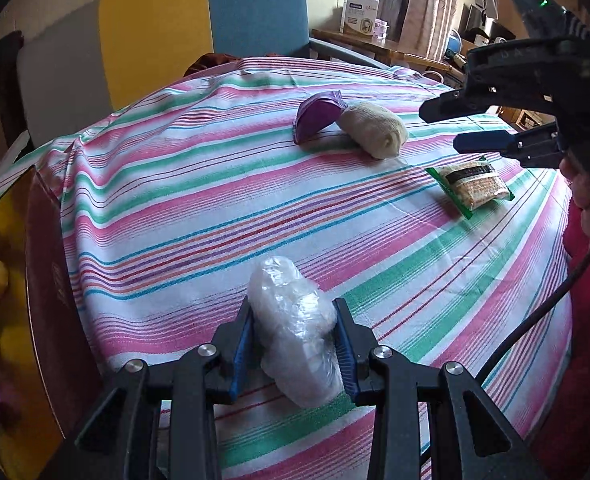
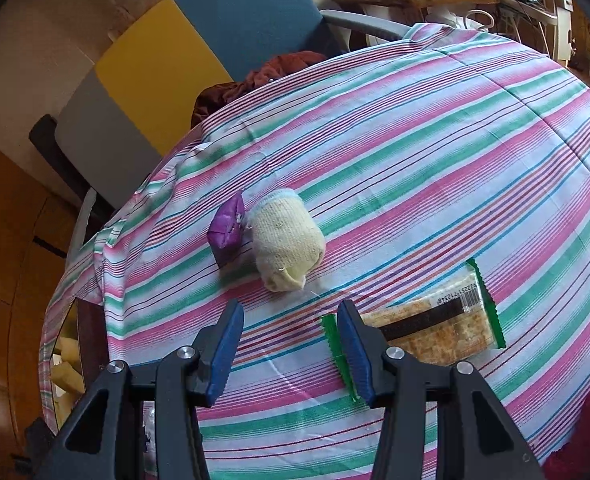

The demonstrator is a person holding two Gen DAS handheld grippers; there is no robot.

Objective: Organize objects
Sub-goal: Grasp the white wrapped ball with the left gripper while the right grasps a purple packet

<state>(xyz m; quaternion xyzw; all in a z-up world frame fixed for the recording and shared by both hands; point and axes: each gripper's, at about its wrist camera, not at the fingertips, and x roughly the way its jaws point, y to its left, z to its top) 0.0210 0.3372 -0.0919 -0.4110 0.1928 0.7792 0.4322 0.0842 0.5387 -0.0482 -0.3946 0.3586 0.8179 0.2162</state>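
My left gripper [image 1: 295,322] is shut on a clear plastic-wrapped bundle [image 1: 295,332] just above the striped tablecloth [image 1: 215,208]. A purple pouch [image 1: 317,116] and a rolled cream sock [image 1: 375,130] lie touching at the far side; they also show in the right wrist view as the pouch [image 2: 226,230] and the sock [image 2: 287,246]. A green-edged cracker packet [image 1: 473,186] lies to the right. My right gripper [image 2: 291,322] is open and empty, hovering over the cloth, its right finger over the packet's [image 2: 435,328] left end. The right gripper also shows in the left wrist view [image 1: 455,124].
A dark red box [image 1: 51,280] with yellow and purple items inside stands at the table's left edge. A yellow, blue and grey chair [image 1: 199,32] stands behind the table, with brown cloth [image 2: 255,80] on it. A cluttered wooden desk [image 1: 375,44] is at the back right.
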